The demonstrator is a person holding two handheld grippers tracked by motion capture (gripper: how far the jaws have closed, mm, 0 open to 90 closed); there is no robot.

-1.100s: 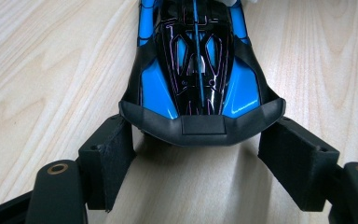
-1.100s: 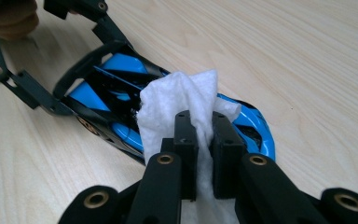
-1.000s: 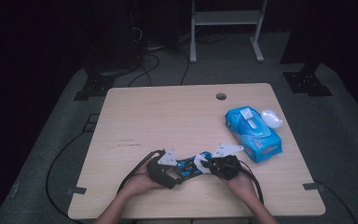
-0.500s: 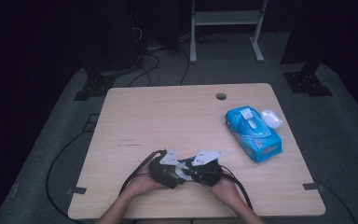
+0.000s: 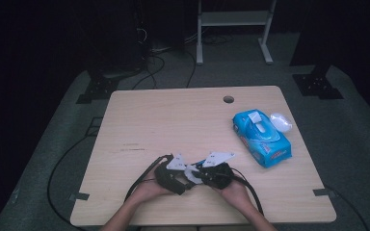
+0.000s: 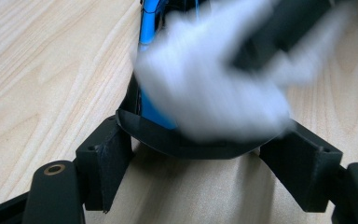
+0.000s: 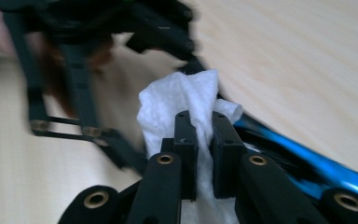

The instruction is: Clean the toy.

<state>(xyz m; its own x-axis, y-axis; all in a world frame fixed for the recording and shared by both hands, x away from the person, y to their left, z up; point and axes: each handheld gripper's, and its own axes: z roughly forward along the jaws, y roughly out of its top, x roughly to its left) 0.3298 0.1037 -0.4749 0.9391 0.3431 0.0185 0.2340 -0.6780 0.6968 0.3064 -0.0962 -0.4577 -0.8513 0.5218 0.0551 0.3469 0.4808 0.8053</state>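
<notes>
Near the table's front edge, my left gripper (image 5: pixel 187 175) is shut on a black-framed, shiny blue object (image 6: pixel 150 98); its wide-set jaws press on the dark rim from both sides (image 6: pixel 200 157). My right gripper (image 5: pixel 196 174) faces it from the right, shut on a white wipe (image 7: pixel 177 98). The wipe (image 6: pixel 214 93) lies blurred against the blue object in the left gripper view. In the right gripper view the pads (image 7: pixel 200 135) pinch the wipe, the blue object (image 7: pixel 298 154) runs off to the right, and the left gripper (image 7: pixel 74 70) is blurred behind.
A blue pack of wipes (image 5: pixel 262 137) with its white flap up lies at the right of the wooden table (image 5: pixel 173 120), a small white thing (image 5: pixel 280 121) beside it. A cable hole (image 5: pixel 228 99) sits near the far edge. Cables trail from both grippers.
My right gripper has moved left with the wipe, from a small gap away to right up against the object in my left gripper. The left hand stayed put.
</notes>
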